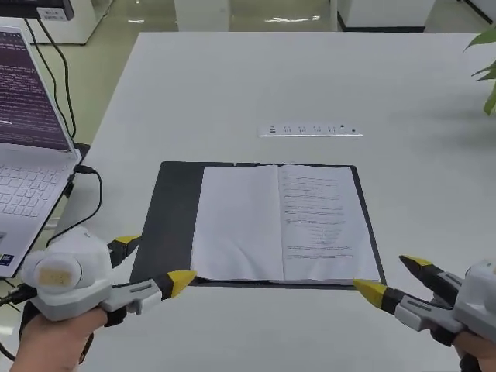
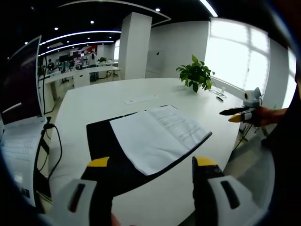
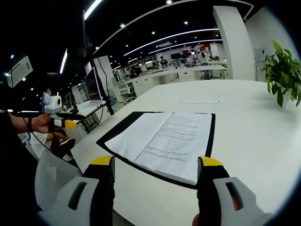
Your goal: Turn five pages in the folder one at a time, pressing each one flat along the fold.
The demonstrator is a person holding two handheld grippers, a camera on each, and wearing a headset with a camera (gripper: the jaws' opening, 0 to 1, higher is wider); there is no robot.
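A black folder lies open on the white table, a blank page on the left and a printed page on the right of the fold. My left gripper hovers open off the folder's near left corner, nothing between its yellow tips. My right gripper stands open just off the near right corner. In the left gripper view the folder lies ahead of the open left gripper, and the right gripper shows far right. In the right gripper view the printed page lies ahead of the open right gripper.
An open laptop with cables stands at the left edge of the table. A socket strip is set into the table beyond the folder. A potted plant stands at the far right. Bare tabletop surrounds the folder.
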